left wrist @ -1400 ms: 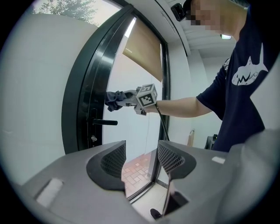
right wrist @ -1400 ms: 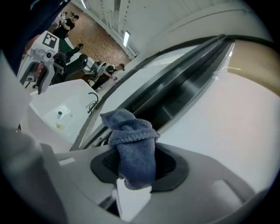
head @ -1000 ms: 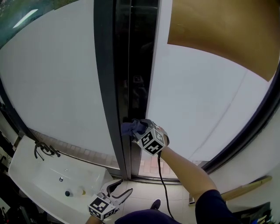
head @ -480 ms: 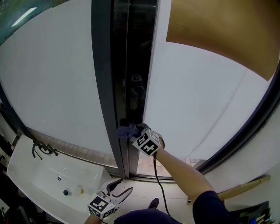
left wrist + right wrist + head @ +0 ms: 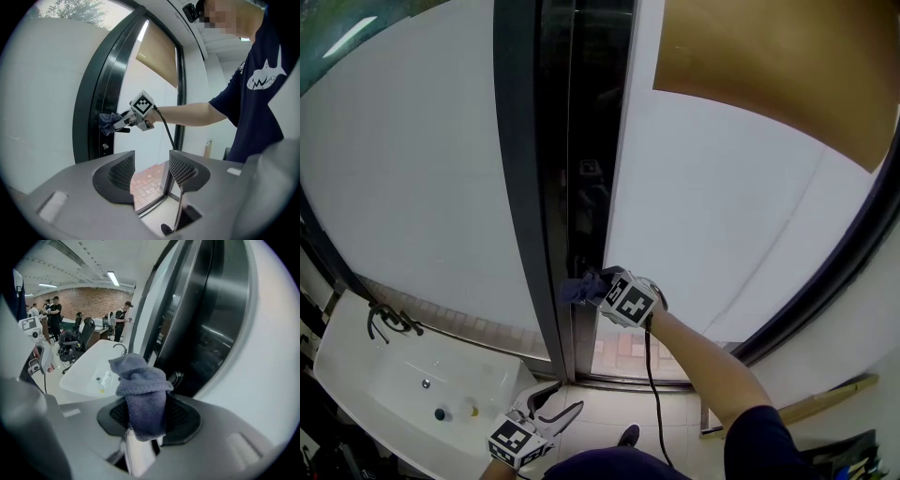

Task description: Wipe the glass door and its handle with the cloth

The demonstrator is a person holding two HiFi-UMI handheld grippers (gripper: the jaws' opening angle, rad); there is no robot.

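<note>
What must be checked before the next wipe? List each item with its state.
1. Grip on the cloth by the right gripper: ok, jaws shut on it.
2. Contact of cloth with the door's dark frame: cannot tell; it sits right at it.
3. The left gripper open, empty, held low: ok.
4. The cable hanging off the door: ok.
5. The handle located: cannot tell; only a small dark knob shows behind the cloth.

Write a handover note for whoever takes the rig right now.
Right gripper: shut on the cloth, held at the dark edge of the glass door, low down beside a small black knob.
Left gripper: open, empty, hanging low near the white sink.
Done: the pictures do not show how much is already wiped.
Left: probably most of the door; judge by eye.
</note>
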